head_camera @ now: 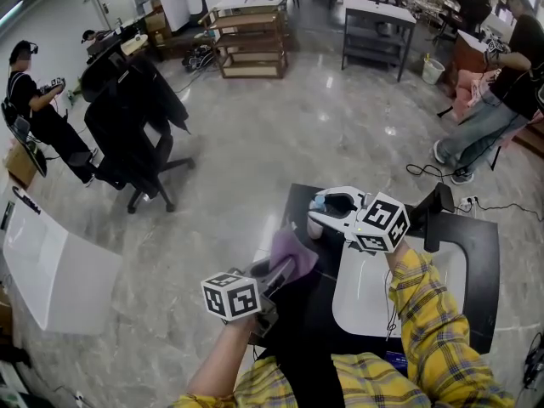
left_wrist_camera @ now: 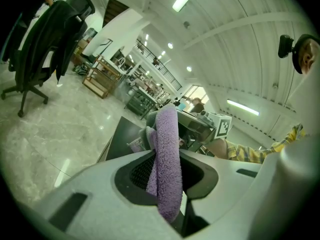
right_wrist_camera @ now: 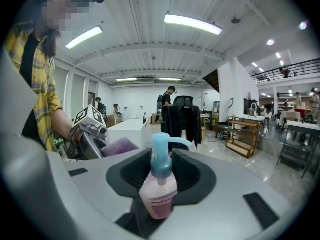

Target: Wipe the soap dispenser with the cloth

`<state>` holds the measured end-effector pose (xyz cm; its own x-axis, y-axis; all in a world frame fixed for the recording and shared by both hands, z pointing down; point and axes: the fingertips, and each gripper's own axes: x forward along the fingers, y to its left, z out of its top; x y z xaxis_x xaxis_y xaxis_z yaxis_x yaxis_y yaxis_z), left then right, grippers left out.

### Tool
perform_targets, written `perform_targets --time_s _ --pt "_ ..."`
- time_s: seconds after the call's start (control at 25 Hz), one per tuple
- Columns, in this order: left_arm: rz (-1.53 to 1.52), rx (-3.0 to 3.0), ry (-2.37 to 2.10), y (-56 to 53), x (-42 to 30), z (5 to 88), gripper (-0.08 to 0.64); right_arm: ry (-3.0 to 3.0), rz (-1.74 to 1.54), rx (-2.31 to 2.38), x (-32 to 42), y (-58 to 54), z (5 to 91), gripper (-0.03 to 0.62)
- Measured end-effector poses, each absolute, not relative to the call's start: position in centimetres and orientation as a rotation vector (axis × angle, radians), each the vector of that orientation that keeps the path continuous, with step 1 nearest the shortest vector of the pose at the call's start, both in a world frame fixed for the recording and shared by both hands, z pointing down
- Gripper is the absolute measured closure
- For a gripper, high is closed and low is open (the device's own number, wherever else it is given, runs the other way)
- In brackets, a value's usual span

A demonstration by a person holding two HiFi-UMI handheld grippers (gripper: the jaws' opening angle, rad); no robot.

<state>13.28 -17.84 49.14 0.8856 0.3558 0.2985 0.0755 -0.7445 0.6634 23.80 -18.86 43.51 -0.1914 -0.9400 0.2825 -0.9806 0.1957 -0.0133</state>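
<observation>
While the right gripper point(head_camera: 327, 213) is clamping the upright soap dispenser point(right_wrist_camera: 159, 194), the left gripper point(head_camera: 276, 272) is holding the cloth point(left_wrist_camera: 167, 154) pinched just beside it

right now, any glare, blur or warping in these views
Head view: fisheye bends the room, lights glint off the glossy floor. Left gripper view: dark vignetted corners, cloth sharp. Right gripper view: soap dispenser sharp, ceiling tube blown out.

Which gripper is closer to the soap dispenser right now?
Right. The right gripper is closed on the soap dispenser itself. The left gripper, clamping the purple cloth, sits close beside it.
</observation>
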Motion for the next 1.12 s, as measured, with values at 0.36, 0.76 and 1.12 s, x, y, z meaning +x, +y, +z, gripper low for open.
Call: perform_targets --time_s 0.36,0.76,1.12 --pt "0.511 2.376 0.291 -17.4 14.0 48.7 0.485 -1.927 0.330 2.273 25.1 -18.1 43.4 0.472" --pt "0.467 2.370 0.243 -17.8 14.0 47.9 0.485 -1.558 0.448 2.574 25.9 -17.5 43.5 0.472" --pt "0.398 2.372 0.250 -17.8 14.5 47.0 0.485 -1.416 0.439 2.686 25.9 -17.3 43.6 0.471"
